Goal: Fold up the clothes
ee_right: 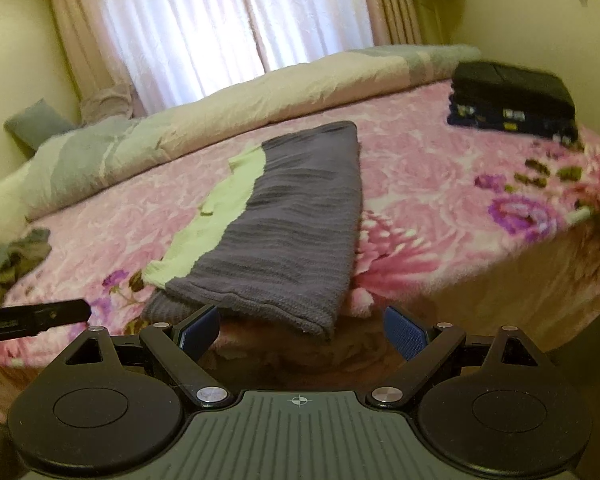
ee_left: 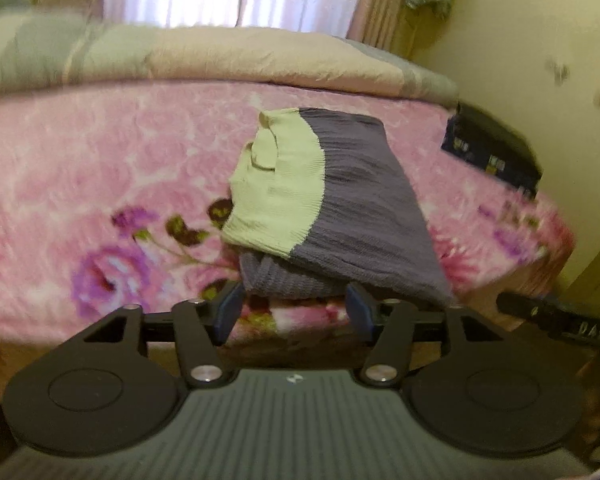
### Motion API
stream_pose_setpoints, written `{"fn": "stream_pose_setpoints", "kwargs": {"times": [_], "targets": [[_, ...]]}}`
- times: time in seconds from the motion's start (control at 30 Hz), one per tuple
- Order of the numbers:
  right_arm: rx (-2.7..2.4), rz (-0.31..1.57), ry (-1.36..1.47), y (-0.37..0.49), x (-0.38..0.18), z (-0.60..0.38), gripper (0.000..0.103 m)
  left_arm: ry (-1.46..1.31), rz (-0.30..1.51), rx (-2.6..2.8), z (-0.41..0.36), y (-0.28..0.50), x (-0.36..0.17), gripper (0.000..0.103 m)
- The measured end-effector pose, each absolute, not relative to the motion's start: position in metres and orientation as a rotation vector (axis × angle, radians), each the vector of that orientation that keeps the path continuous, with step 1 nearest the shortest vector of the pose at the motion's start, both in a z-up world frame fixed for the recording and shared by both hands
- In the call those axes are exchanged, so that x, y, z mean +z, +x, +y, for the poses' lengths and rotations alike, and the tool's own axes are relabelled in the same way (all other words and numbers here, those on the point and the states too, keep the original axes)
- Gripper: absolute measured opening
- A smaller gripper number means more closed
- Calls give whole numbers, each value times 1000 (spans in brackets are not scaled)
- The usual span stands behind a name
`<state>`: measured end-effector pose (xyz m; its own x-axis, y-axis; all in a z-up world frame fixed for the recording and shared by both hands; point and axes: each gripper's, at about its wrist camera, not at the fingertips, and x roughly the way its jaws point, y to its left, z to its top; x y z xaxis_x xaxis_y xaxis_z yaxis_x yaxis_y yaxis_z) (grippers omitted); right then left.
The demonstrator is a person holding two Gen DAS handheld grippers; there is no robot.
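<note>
A folded knit garment [ee_left: 340,208], grey-purple with a pale green part [ee_left: 276,184], lies on the pink flowered blanket [ee_left: 100,168] near the bed's front edge. My left gripper [ee_left: 294,312] stands open just short of the garment's near edge, with nothing pressed between its blue pads [ee_left: 230,312]. In the right wrist view the same garment [ee_right: 292,224] lies ahead of my right gripper [ee_right: 302,330], which is open wide and holds nothing; its blue pads [ee_right: 404,330] sit below the garment's near hem. Each gripper's dark side shows at the edge of the other's view.
A stack of folded dark clothes [ee_right: 512,96] sits at the bed's far right corner. A rolled beige and grey quilt [ee_right: 220,112] runs along the back under the curtains. A crumpled grey-green cloth [ee_right: 8,260] lies at the left. The bed's front edge [ee_right: 480,312] drops off nearby.
</note>
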<state>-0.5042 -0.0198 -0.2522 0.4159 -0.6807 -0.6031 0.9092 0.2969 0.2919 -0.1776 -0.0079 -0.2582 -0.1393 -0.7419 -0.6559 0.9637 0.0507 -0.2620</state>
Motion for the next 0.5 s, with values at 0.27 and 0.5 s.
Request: {"fn": "stream_pose_setpoints", "kwargs": {"times": [0.27,0.5], "targets": [[-980,132,1077,-558,-308,-60,92,-1,1199,-1497,-42,-109,-320,55],[-864,-46,1324,-580,-353,-100,91,-131,1359,-1453,-94,-80,-368,55]]}}
